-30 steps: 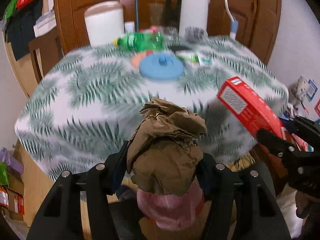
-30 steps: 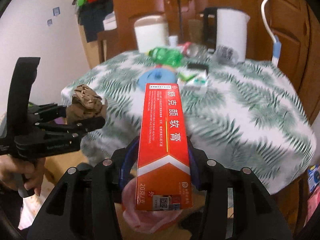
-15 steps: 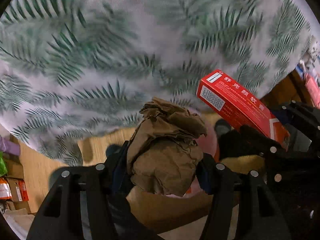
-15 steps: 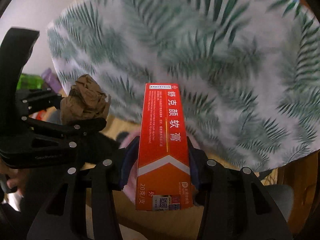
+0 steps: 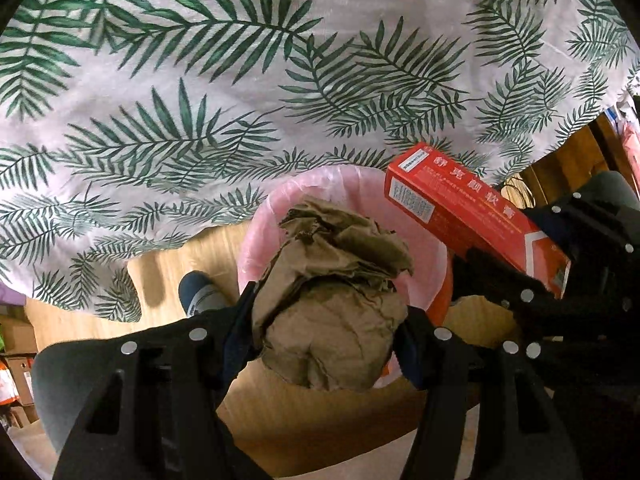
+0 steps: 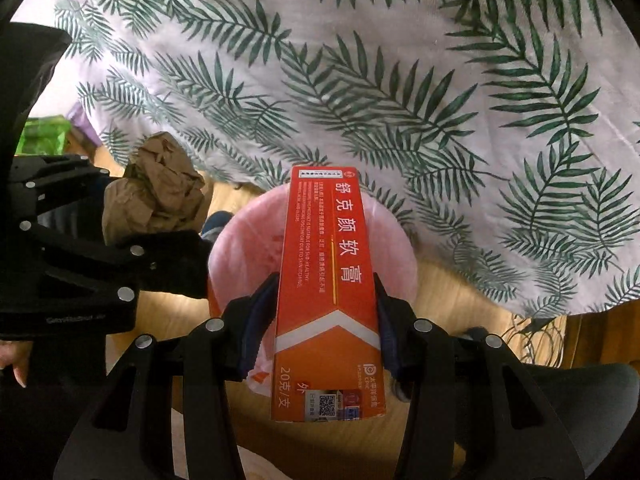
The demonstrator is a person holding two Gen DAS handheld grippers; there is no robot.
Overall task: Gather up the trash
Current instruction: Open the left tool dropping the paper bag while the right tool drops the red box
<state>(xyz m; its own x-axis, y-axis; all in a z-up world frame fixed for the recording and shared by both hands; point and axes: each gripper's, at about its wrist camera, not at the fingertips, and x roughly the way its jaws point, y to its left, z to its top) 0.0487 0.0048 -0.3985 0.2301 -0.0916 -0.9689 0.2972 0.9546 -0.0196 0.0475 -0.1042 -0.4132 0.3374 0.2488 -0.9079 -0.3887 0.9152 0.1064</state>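
Over the bin [image 5: 256,240] now, pink liner pulled over the rim, set on the wood floor just beside the tablecloth [image 5: 240,80] edge. Left gripper [image 5: 324,332] easing its jaws apart, brown paper wad [image 5: 332,292] between the pads, hanging above the opening. Right gripper [image 6: 326,312] clamped about halfway on the red box [image 6: 328,280], held lengthwise over the same bin. Inside, pink liner plus something red on the wall; contents otherwise too hidden to call.

Crumpled matt paper wad [image 5: 332,300], seemingly kraft
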